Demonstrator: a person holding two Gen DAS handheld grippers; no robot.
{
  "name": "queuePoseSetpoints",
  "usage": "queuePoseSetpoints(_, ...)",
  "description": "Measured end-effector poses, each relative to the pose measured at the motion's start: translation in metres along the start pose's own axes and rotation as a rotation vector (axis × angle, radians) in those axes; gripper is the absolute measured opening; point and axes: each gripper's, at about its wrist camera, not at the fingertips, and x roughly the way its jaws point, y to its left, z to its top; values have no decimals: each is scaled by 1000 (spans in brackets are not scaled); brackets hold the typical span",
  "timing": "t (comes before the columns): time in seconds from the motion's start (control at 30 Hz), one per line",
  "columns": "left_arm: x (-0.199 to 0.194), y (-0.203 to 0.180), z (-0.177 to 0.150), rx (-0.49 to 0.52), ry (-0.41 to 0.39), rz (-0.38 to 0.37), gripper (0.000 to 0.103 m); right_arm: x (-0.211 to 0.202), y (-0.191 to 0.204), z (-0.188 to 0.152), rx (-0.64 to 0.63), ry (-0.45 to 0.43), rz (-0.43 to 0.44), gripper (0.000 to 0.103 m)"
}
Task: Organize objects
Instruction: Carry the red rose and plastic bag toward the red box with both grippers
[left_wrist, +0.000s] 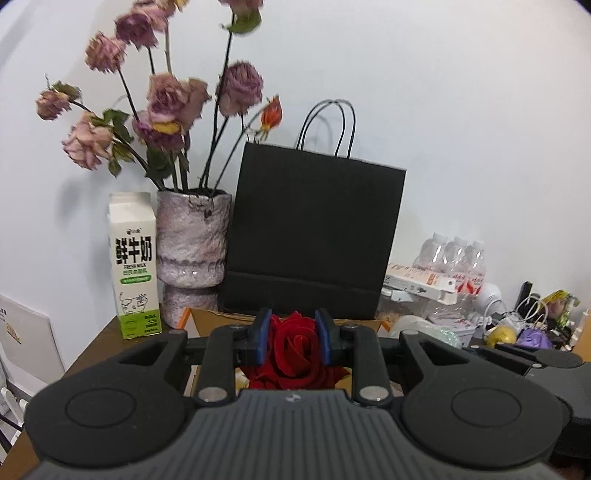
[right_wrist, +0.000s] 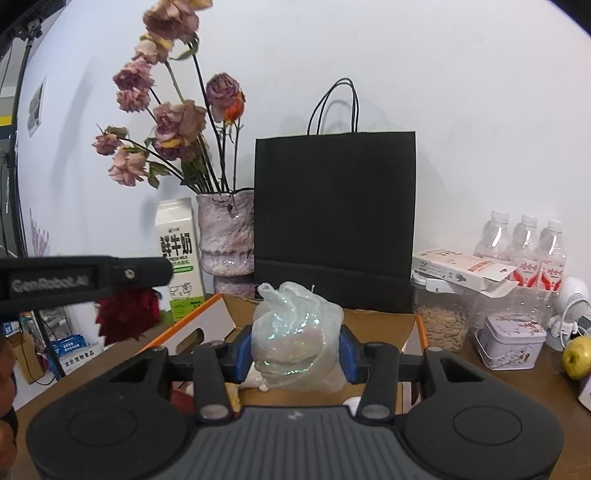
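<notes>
The left tool (left_wrist: 291, 338) is clamped on a red fabric rose (left_wrist: 295, 347), its blue pads pressing the bloom from both sides, held above an open cardboard box (left_wrist: 207, 321) with orange edging. The right tool (right_wrist: 295, 349) is clamped on a crumpled iridescent sheer bundle (right_wrist: 295, 332), which bulges up between its blue pads over the same box (right_wrist: 380, 321). In the right wrist view the left tool shows at the left edge, its side reading "GenRobot.AI", with the rose (right_wrist: 127, 319) hanging below it. Behind the box on the brown surface (right_wrist: 524, 391) stand a black paper bag (left_wrist: 314, 232) with cord handles, a mottled vase (left_wrist: 190, 240) of dried pinkish roses (left_wrist: 162, 99), and a white and green milk carton (left_wrist: 135, 266) printed "鲜牛奶" and "FRESH MILK" with a cow drawing. To the right are three clear water bottles (right_wrist: 524, 243) with red labels, a white carton (right_wrist: 461, 267) on a jar of seeds (right_wrist: 443, 325), a small printed tin (right_wrist: 511, 341) and a yellow-green fruit (right_wrist: 578, 356); their writing is too small to read.
</notes>
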Motion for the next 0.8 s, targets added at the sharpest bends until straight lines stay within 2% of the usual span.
queuePoseSetpoints(0.37,65,8,-5,6,70,48,26,49,-18,3,26,53,-30,45)
queuePoseSetpoints(0.8,121,12,-27,14,194,72,26,103,-35,-17,40,183,-104,45)
